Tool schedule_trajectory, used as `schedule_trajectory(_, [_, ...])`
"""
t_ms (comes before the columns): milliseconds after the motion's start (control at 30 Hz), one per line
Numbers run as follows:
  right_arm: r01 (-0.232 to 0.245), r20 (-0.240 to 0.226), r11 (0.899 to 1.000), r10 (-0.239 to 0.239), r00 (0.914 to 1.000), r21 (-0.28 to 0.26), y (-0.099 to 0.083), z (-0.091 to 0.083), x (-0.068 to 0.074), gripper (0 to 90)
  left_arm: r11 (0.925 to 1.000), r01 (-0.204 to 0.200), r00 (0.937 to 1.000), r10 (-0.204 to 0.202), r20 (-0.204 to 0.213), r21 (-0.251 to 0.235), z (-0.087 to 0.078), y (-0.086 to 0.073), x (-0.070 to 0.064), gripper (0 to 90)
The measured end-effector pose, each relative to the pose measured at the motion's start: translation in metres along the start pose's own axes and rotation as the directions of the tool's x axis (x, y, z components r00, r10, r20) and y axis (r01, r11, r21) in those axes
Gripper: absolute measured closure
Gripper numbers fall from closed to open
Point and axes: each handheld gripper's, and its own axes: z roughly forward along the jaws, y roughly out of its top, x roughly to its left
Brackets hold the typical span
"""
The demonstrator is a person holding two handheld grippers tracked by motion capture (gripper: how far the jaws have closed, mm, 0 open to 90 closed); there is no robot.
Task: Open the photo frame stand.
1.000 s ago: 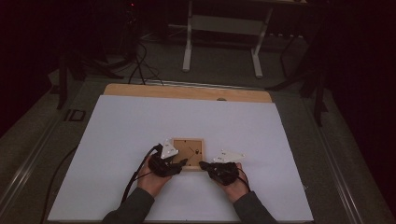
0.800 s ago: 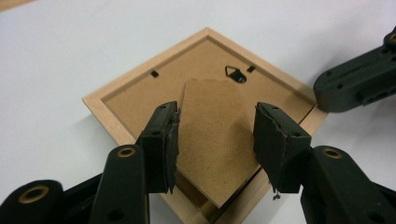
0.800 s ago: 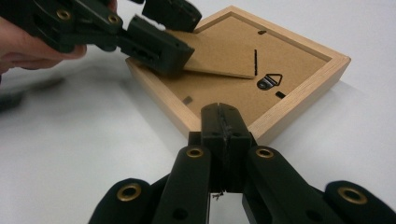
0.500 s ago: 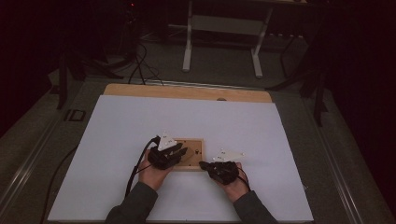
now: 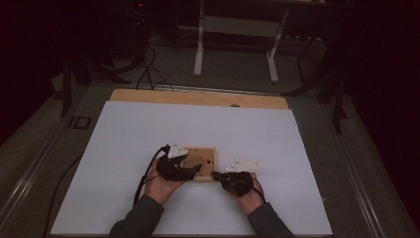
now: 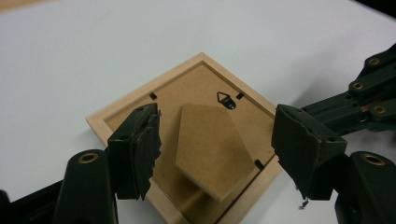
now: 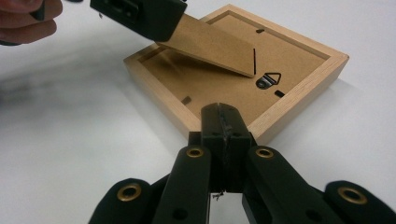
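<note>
A light wooden picture frame lies face down near the front of the white table. Its brown backing carries a hanger and a brown easel stand that tilts up off the back. My left gripper hovers open over the frame, one jaw on each side of the stand; from above the left gripper sits at the frame's near left. My right gripper is shut with nothing seen between its jaws, its tip against the frame's near edge.
The white table top spreads wide to the left, right and behind the frame. A wooden strip runs along its far edge. Cables trail from the left gripper. Table legs and dark floor lie beyond.
My left gripper has shifted slightly farther over the frame. The right gripper has stayed almost still at the frame's near edge.
</note>
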Motion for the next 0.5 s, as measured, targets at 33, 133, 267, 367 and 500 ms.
schedule_trajectory(33, [-0.001, 0.000, 1.000, 0.001, 1.0000, 0.000, 0.000, 0.000, 0.000, 89.9, 1.0000, 0.004, 1.0000, -0.004, 0.004, 0.004, 0.000, 0.000, 0.001, 33.9])
schedule_trajectory(133, [-0.001, 0.000, 1.000, 0.001, 1.0000, -0.001, 0.000, 0.000, 0.000, 89.9, 0.9996, 0.023, 0.9995, -0.023, 0.019, 0.017, -0.001, -0.003, 0.003, 34.4])
schedule_trajectory(267, [-0.001, -0.001, 1.000, 0.001, 1.0000, -0.001, 0.000, 0.000, 0.000, 89.9, 0.9975, 0.056, 0.9967, -0.058, 0.057, 0.045, 0.002, -0.007, 0.006, 35.2])
schedule_trajectory(367, [0.000, 0.000, 1.000, 0.000, 1.0000, -0.001, 0.000, 0.000, 0.000, 89.8, 0.9955, 0.066, 0.9955, -0.070, 0.063, 0.067, 0.006, -0.009, 0.007, 37.3])
schedule_trajectory(500, [0.000, -0.002, 1.000, 0.000, 1.0000, -0.002, 0.000, 0.000, 0.000, 89.8, 0.9928, 0.085, 0.9927, -0.091, 0.079, 0.085, 0.010, -0.010, 0.009, 39.6])
